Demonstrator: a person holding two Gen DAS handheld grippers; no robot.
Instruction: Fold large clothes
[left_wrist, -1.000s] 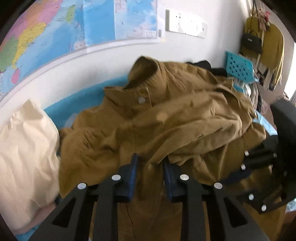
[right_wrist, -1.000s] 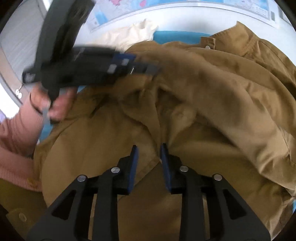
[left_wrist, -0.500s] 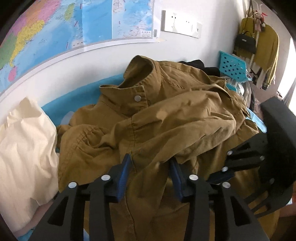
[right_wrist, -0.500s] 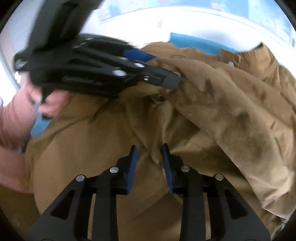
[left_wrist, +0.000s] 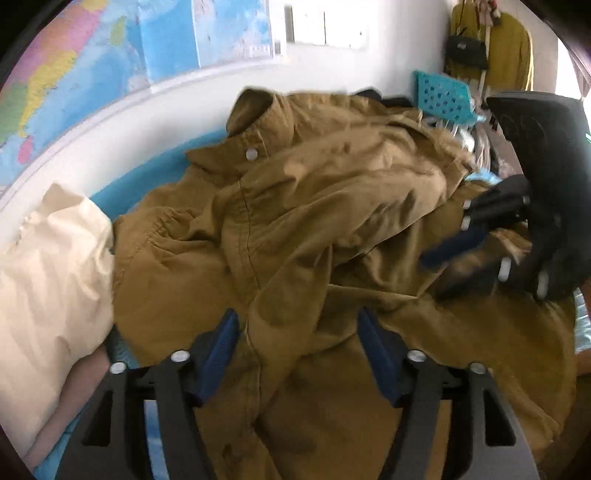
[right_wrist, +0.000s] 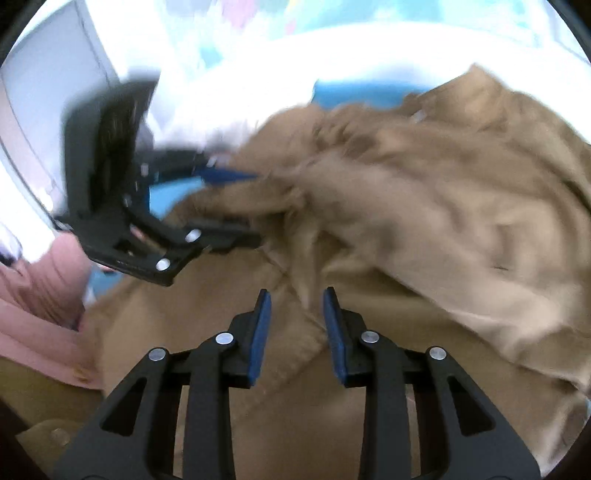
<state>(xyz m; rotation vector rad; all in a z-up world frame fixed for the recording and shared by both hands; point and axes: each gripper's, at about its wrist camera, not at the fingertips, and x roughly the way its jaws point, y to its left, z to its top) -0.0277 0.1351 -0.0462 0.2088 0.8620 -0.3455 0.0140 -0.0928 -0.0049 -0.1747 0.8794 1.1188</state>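
Observation:
A large mustard-brown jacket (left_wrist: 314, 221) lies crumpled on a blue bed, collar with a snap button toward the wall; it also fills the right wrist view (right_wrist: 424, 221). My left gripper (left_wrist: 297, 325) is open, its fingers spread over a fold of the jacket's front, not clamping it. In the right wrist view it shows at the left (right_wrist: 255, 205), blurred. My right gripper (right_wrist: 297, 299) is open with a narrow gap over a jacket seam. It shows in the left wrist view at the right (left_wrist: 443, 269), blurred, open above the fabric.
A cream pillow (left_wrist: 48, 288) lies at the left on the blue bedsheet (left_wrist: 147, 173). A world map (left_wrist: 110, 66) hangs on the white wall. A turquoise basket (left_wrist: 443, 96) and hanging clothes (left_wrist: 506, 48) stand at the back right. A pink sleeve (right_wrist: 33, 314) is at the left.
My left gripper has opened wide and let go of the jacket fold it pinched. My right gripper has opened slightly and both have shifted over the jacket; the fabric has dropped.

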